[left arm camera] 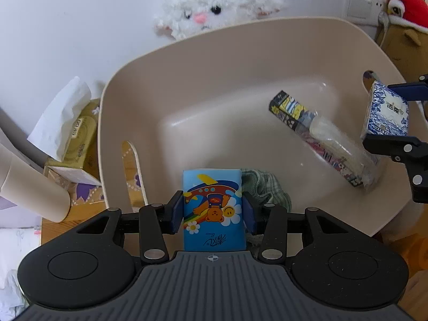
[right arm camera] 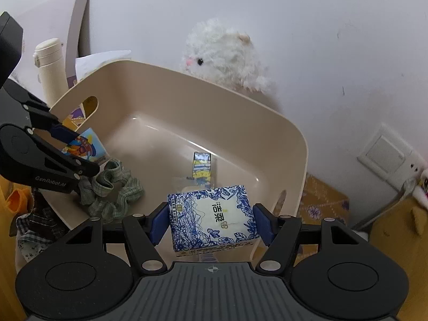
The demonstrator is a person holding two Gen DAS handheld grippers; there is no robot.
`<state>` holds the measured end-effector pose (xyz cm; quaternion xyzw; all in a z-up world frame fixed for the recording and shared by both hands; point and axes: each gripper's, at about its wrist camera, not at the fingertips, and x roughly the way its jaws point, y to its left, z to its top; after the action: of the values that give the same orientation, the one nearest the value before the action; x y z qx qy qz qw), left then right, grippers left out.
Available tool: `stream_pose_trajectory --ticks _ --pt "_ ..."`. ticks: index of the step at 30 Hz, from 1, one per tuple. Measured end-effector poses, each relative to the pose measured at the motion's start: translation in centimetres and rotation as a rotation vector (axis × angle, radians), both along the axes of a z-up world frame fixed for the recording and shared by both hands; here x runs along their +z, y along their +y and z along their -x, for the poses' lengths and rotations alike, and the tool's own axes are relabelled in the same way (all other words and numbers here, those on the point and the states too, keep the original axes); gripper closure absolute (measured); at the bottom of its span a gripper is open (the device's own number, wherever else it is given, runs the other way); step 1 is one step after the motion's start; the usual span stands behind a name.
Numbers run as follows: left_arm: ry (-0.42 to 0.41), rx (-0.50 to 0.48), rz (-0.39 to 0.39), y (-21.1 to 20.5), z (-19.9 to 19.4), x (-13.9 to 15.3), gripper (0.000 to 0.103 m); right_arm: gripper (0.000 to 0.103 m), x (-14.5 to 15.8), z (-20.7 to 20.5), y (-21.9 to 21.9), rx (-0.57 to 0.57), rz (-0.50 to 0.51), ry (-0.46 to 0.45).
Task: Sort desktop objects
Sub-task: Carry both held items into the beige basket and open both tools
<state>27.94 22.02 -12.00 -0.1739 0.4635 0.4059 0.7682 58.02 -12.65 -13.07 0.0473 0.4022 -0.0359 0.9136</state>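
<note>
While the left gripper (left arm camera: 213,211) clamps a blue tissue pack (left arm camera: 214,208) over the beige tub (left arm camera: 187,61), the right gripper (right arm camera: 211,223) clamps a blue-and-white tissue pack (right arm camera: 212,216) above its other side.

Glossy beige plastic bin (left arm camera: 240,61), fluffy white plush toy (left arm camera: 214,2)

beige bin (left arm camera: 187,53), blue cartoon-bear pack (left arm camera: 214,208), blue-and-white floral pack (right arm camera: 214,216)

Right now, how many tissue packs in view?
3. The bear-print pack is clamped in the left tool over the beige bin. The blue floral pack is in the right tool. The gold box sits outside the bin. More may be hidden.
</note>
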Motion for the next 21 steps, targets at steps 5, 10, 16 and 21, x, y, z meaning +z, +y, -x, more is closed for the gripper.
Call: stream_pose_trajectory --ticks 5,10,16,21 --pt "0.017 0.018 0.065 0.4 -0.3 -0.9 0.057 0.038 -0.7 -0.3 0.3 0.001 -0.008 0.035" --pt "0.028 0.021 0.085 0.1 -0.5 -0.9 0.047 0.031 -0.9 0.0 0.3 -0.051 -0.036 0.039" --pt "0.013 0.017 0.063 -0.5 -0.5 0.3 0.025 0.019 0.1 0.9 0.4 -0.099 -0.037 0.013" --pt "0.008 0.014 0.032 -1.0 0.2 1.5 0.025 0.006 1.6 2.2 0.3 -0.114 -0.041 -0.019"
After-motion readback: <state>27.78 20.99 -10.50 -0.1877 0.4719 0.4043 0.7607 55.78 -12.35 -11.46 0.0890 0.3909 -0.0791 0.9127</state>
